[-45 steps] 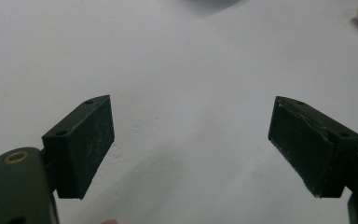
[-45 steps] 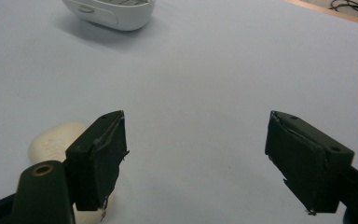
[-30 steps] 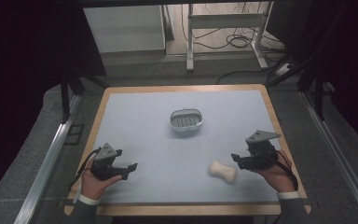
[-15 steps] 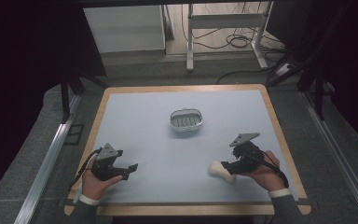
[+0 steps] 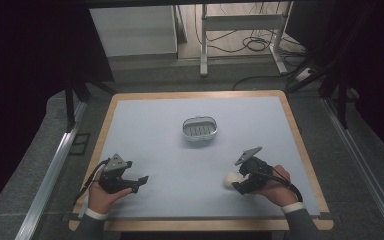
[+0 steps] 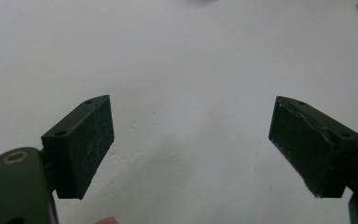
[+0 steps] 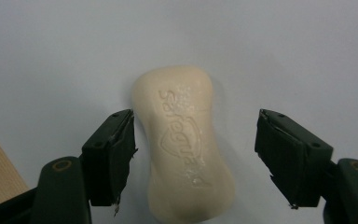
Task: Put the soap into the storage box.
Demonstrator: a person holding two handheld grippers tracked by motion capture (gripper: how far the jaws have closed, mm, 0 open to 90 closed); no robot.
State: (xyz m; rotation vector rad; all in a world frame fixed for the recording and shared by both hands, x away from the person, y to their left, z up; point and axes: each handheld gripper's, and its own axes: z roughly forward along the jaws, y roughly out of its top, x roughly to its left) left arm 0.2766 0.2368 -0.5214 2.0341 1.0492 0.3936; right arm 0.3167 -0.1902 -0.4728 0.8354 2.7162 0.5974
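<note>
Looking down from the high view: my right gripper sits low at the near right of the table, its tips at the cream soap bar. My left gripper rests at the near left, well apart from it. A soap dish stands mid-table, empty as far as I can tell

Left gripper view: jaws wide apart, nothing but bare table between them

Right gripper view: the soap bar lies flat on the table, lengthwise between my jaws. One pad is just beside its flank; the other pad stands clear. Not clamped yet; the jaws have just been closing around it

Handling, my guess: light, rigid, smooth and waisted, so likely slippery. I judge the narrow waist the best hold, pads square on the two long flanks, pressure firm but gentle so the embossed face is not marred

Against a second ago: my right gripper was farther back and right of the bar; now it is nearer and straddles it. Left gripper, dish and bar are unchanged
</note>
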